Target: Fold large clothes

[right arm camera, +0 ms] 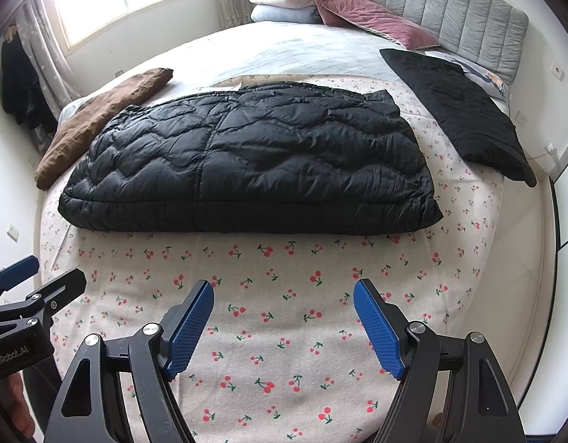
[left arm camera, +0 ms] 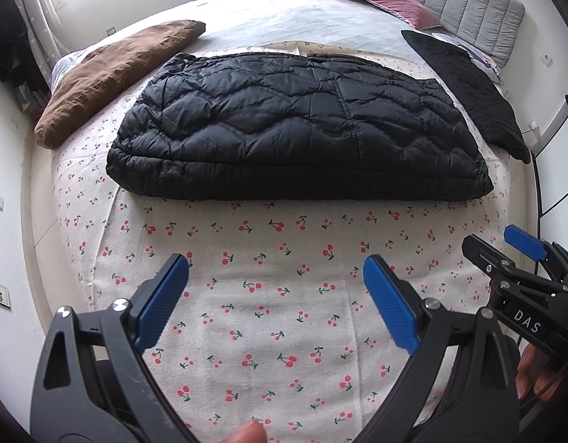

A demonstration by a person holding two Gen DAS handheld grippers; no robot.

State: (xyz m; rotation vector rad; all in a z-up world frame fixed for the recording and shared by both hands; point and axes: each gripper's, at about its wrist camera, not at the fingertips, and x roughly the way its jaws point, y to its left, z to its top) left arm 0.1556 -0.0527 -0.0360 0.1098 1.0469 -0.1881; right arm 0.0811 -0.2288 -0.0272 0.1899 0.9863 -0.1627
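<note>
A black quilted puffer jacket [left arm camera: 295,125] lies folded in a flat rectangle on the cherry-print sheet [left arm camera: 284,295]; it also shows in the right wrist view [right arm camera: 247,162]. My left gripper [left arm camera: 276,277] is open and empty, hovering above the sheet in front of the jacket's near edge. My right gripper [right arm camera: 284,302] is open and empty, beside the left one and also short of the jacket. The right gripper shows at the right edge of the left wrist view [left arm camera: 520,254], and the left gripper shows at the left edge of the right wrist view [right arm camera: 25,280].
A folded brown garment [left arm camera: 114,74] lies left of the jacket and a folded black garment [left arm camera: 468,85] lies to its right. Pink and white pillows [right arm camera: 320,3] and a grey headboard [right arm camera: 450,11] are at the far end. The bed edge drops to the floor on both sides.
</note>
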